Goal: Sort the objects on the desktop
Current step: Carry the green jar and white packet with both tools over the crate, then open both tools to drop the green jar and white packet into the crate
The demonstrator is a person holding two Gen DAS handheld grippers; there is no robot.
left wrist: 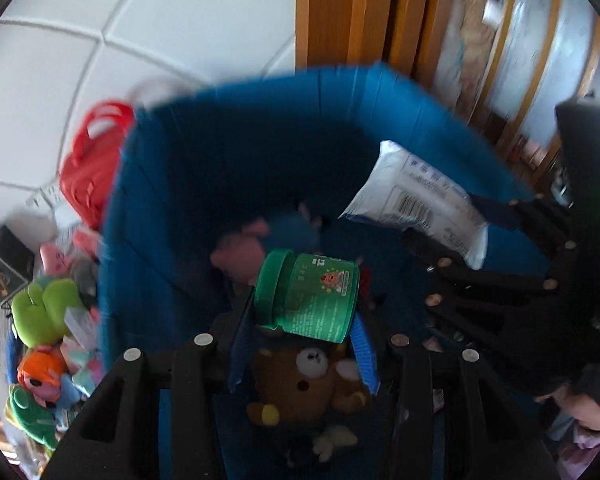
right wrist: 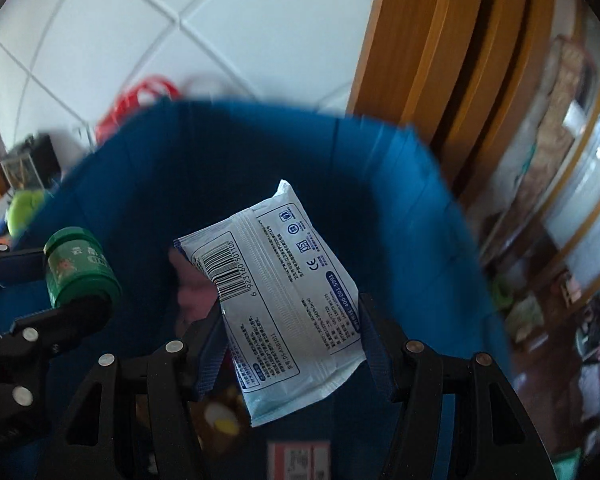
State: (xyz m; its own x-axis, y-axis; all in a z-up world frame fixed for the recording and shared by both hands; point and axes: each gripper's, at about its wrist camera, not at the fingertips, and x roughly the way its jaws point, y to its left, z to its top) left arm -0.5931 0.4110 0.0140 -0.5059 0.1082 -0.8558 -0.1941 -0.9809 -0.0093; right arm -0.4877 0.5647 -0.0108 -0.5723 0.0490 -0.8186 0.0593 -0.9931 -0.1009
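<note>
My left gripper (left wrist: pixel 300 344) is shut on a green jar (left wrist: pixel 310 296) with a green lid, held on its side over the open blue fabric bin (left wrist: pixel 228 128). My right gripper (right wrist: pixel 290 344) is shut on a white wipes packet (right wrist: pixel 284 288) with a barcode, also hanging over the bin (right wrist: pixel 380 168). In the left wrist view the packet (left wrist: pixel 412 200) and the right gripper (left wrist: pixel 452 256) show at the right. In the right wrist view the jar (right wrist: pixel 80 268) and the left gripper (right wrist: pixel 50 284) show at the left. A brown bear plush (left wrist: pixel 304 384) and a pink plush (left wrist: pixel 244 252) lie inside the bin.
A red bag (left wrist: pixel 92 160) leans left of the bin. Several plush toys (left wrist: pixel 44 312) are piled at the lower left. A wooden door frame (left wrist: pixel 348 12) stands behind on white floor tiles (left wrist: pixel 60 60). A cluttered room (right wrist: pixel 548 240) lies at the right.
</note>
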